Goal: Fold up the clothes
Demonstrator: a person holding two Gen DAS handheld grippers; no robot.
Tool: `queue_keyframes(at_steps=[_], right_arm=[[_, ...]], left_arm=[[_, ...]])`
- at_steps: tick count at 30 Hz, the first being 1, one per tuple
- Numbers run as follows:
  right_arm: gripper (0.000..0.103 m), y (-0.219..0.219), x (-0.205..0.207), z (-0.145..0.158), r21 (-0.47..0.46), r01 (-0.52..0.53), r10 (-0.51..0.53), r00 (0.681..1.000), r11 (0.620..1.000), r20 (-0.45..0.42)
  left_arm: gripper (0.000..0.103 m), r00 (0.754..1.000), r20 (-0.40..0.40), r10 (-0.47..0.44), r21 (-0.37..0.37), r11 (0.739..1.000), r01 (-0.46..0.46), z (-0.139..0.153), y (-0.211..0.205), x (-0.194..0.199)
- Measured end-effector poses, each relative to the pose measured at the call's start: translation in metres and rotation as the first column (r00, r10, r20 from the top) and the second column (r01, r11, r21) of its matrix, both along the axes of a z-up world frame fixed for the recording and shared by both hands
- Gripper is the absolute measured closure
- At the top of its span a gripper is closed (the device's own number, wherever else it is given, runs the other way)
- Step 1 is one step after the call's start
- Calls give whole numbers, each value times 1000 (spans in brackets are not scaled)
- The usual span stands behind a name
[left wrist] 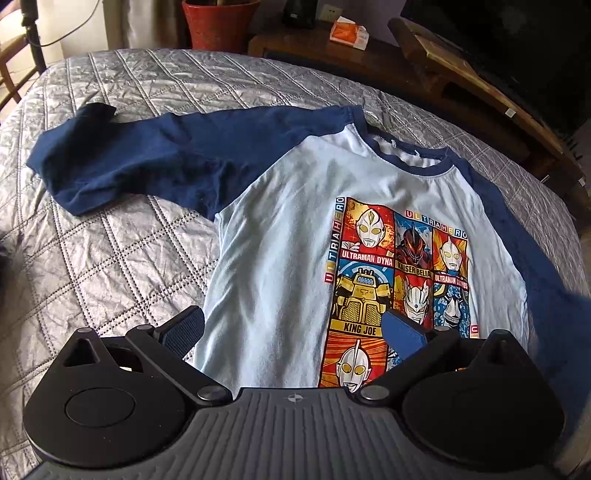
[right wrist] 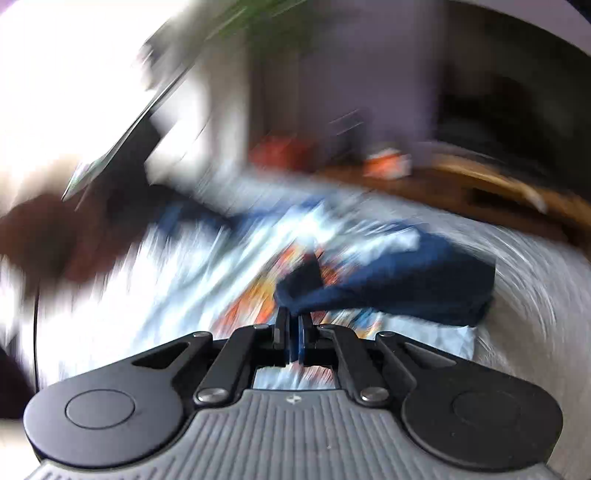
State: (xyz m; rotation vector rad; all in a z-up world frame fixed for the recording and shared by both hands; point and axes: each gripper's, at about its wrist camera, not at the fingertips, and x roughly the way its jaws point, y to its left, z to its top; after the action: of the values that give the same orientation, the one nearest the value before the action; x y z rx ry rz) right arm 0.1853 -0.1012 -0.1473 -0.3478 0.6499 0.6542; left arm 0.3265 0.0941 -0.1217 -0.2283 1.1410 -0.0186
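A light blue T-shirt with navy sleeves and a colourful hero print lies face up on the grey quilted bed. One navy sleeve stretches out to the left; the other sleeve runs down the right side. My left gripper hovers open over the shirt's lower part, with its blue pads wide apart and nothing between them. The right wrist view is heavily blurred. There my right gripper is shut on a bunched fold of the navy sleeve, lifted over the shirt's print.
A red pot stands behind the bed's far edge. A dark wooden bench with an orange and white pack runs along the back right. A dark screen sits above it. Bare quilt lies to the left of the shirt.
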Motion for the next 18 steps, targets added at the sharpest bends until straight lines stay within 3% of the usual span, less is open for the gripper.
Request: queue_keyframes(at_steps=[1,3,5,7,10,11,15,18], right_arm=[[99,8,-4,-11,-83,-72,69,997,994,-32],[99,25,-12,-34,-239,-218,197,974,946,-111],[92,28,-14,-49,-321,-215,190,976,923,-107],[88,20,-3,-44,-249,-162,129,981,955,-146],[63,0,15,-31,-120,-11,-7,989,993,-148],[61,-4,23,-31,-96,21,-35,988,995,-153],[60,-30,64,-28,9,196,-191,965,981,-180],[60,-61,97,-29,104,340,-312,925,935,-219]], left_arm=[[1,1000,0,2,-1,1000,-2,0,1,0],[1,1000,0,0,-1,1000,0,0,1,0],[1,1000,-1,-3,-2,1000,3,1,1,0],[1,1000,-2,-11,0,1000,11,1,0,-1],[0,999,-8,-33,6,999,33,-1,-5,-3],[0,999,-10,-41,7,999,41,-1,-6,-3],[0,998,-15,-65,20,998,65,-4,-12,-5],[0,997,-20,-73,26,997,73,-6,-15,-5]])
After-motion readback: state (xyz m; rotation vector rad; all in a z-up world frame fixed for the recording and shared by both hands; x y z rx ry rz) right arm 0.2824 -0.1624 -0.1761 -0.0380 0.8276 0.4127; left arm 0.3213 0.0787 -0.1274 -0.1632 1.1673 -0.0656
